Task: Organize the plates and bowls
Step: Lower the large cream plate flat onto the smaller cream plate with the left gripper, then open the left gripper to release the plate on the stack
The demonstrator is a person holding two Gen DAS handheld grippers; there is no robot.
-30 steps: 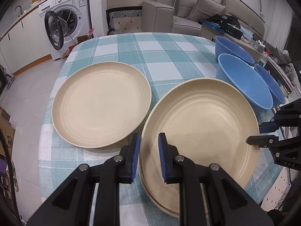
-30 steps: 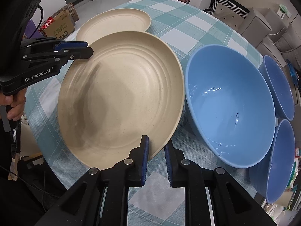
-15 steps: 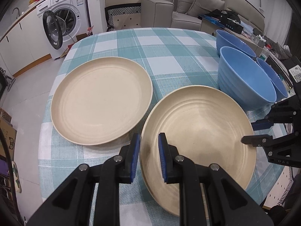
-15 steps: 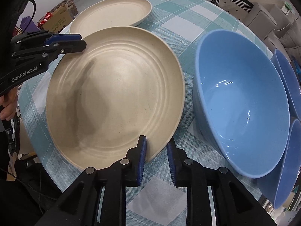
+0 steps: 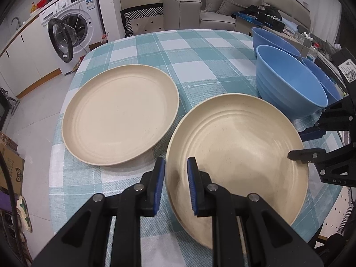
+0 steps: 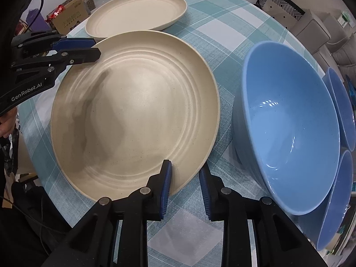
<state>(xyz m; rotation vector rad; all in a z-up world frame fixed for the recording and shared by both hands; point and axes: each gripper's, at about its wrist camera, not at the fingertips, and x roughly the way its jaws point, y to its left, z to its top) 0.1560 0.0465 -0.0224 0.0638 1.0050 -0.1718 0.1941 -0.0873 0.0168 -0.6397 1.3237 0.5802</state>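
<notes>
Checked teal-and-white cloth is spread over the table (image 5: 200, 51), on which two cream plates and three blue bowls are seen. The nearer plate (image 5: 240, 146) is gripped at its near-left rim by the left tool (image 5: 175, 169), whose blue pads are clenched on the edge. In the right wrist view this same plate (image 6: 138, 115) fills the middle, and its rim is straddled by the right tool (image 6: 184, 171), whose jaws are opening; the left pad (image 6: 166, 178) is seen against the inside of the rim, the other pad standing clear outside it. The second plate (image 5: 120, 118) is laid flat just beside the first, to its left. The large bowl (image 6: 289, 129) is set close to the gripped plate's right side, tilted, and two further bowls (image 6: 342, 109) are crowded behind and beneath it. A washing machine (image 5: 73, 24) with its door open is visible beyond the table
</notes>
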